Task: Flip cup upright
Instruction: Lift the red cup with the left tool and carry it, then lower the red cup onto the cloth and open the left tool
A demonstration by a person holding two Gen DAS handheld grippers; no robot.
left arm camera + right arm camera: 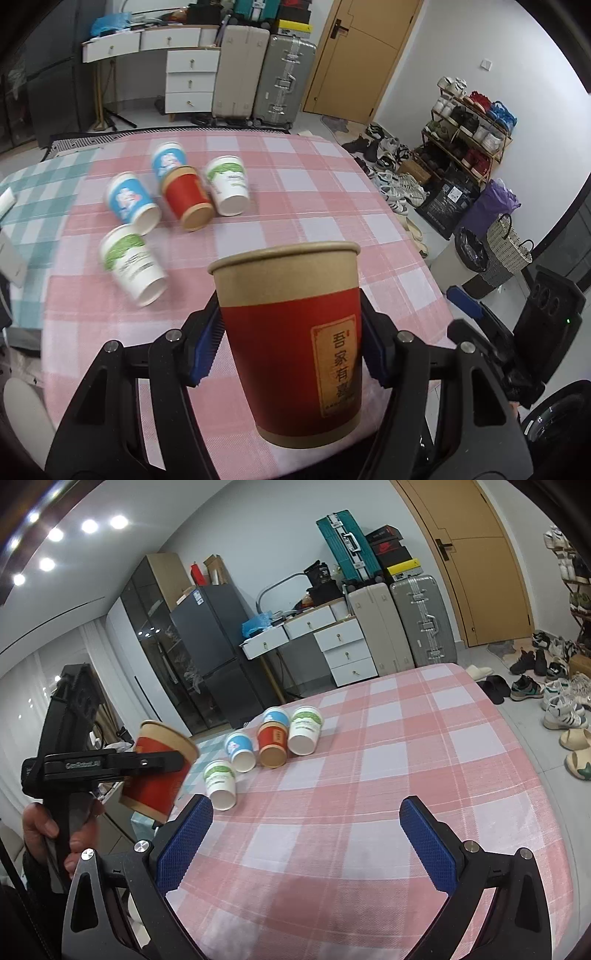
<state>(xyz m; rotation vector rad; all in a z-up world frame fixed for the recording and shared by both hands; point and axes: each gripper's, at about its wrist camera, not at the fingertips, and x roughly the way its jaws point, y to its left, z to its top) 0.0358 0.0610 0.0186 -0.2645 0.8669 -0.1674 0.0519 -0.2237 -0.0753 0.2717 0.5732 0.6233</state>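
Red-and-kraft paper cup (295, 339): clamped mouth-up between the blue pads of the left gripper (291, 343), raised above the pink checked counter (332, 192). Right gripper (306, 834): jaws spread wide, empty. Five paper cups (188, 197): lying tipped, clustered on the counter's far side.

Bright ceiling spots – fisheye-bent, dark edges

**Rig appearance**

Two handheld black grippers. Left gripper (291, 343): black linkage arms, silver round screws at pivots, blue ribbed pads (207, 350). Right gripper (306, 845): same black frame, silver screws, blue cross-hatched pads (424, 845). Small grey lettering on left gripper's side bar, seen from right wrist view. Dark sleeve (35, 871) at hand (44, 830).
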